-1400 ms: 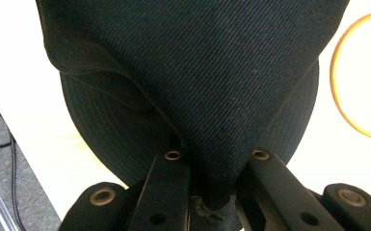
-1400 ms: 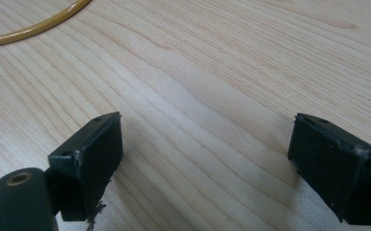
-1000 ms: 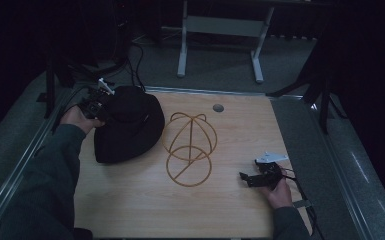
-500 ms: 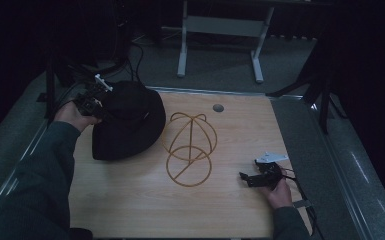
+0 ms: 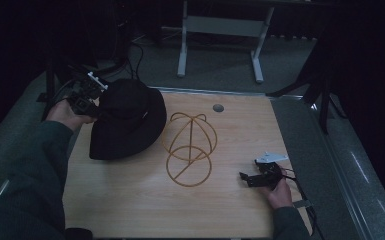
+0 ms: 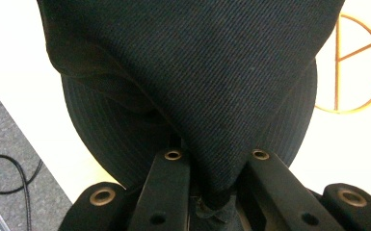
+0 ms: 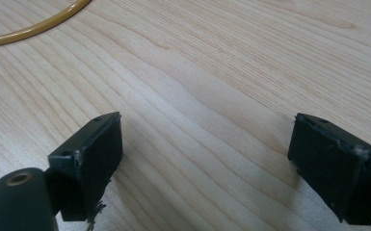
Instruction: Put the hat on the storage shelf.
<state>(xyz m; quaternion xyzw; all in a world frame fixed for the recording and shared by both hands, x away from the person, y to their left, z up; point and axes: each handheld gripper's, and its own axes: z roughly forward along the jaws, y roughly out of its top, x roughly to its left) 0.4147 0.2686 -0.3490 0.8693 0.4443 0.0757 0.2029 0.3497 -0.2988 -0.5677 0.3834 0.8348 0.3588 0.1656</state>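
Note:
A black brimmed hat (image 5: 125, 120) hangs tilted over the table's left side, its far brim lifted. My left gripper (image 5: 94, 107) is shut on the hat's brim at the left edge. In the left gripper view the dark fabric (image 6: 197, 86) is pinched between the two jaws, which stand close together. A golden wire hat stand (image 5: 190, 145) rests on the wooden table (image 5: 130, 200) just right of the hat; part of the wire stand (image 6: 356, 67) curves at the right of that view. My right gripper (image 5: 247, 178) lies low on the table at the front right, open, with nothing between its pads (image 7: 96, 159).
A small round grommet (image 5: 218, 107) sits in the tabletop at the back. Cables (image 5: 130, 60) and a metal frame's legs (image 5: 220, 30) stand on the floor behind the table. The stand's bottom ring (image 7: 33, 24) curves at the top left of the right gripper view.
My left gripper has risen with the hat's brim in it, tilting the hat up on its left side. The right gripper has stayed where it was.

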